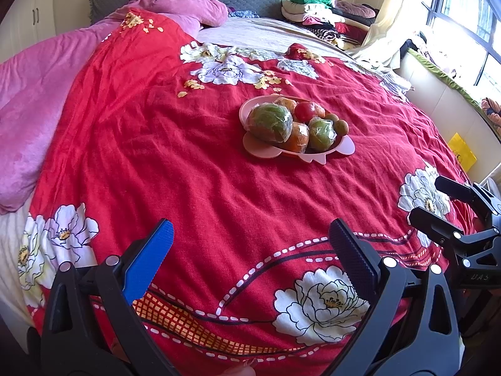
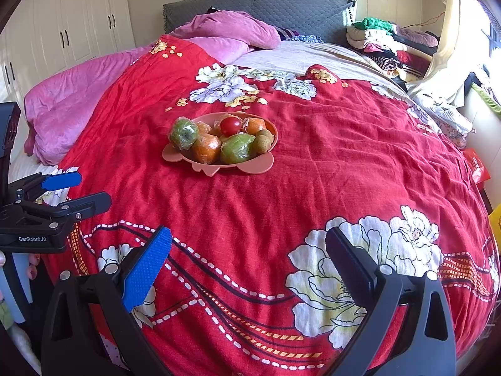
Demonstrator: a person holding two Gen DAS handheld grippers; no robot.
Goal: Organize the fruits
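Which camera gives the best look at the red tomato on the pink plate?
The right wrist view: the red tomato sits near the plate's middle, mostly unobstructed. In the left wrist view the tomato shows too, but wrapped fruit in front partly hides it.

The setting is a bedroom in a home. A large bed (image 2: 313, 172) under a red floral bedspread (image 2: 328, 163) fills the view, with a grey quilted headboard (image 2: 281, 6) at 12 o'clock, a pink blanket (image 2: 78, 100) at 10 o'clock and white wardrobe doors (image 2: 78, 22) at 11 o'clock. Folded clothes (image 2: 385, 40) are stacked at 1 o'clock, and a window (image 1: 466, 25) admits daylight at 2 o'clock.
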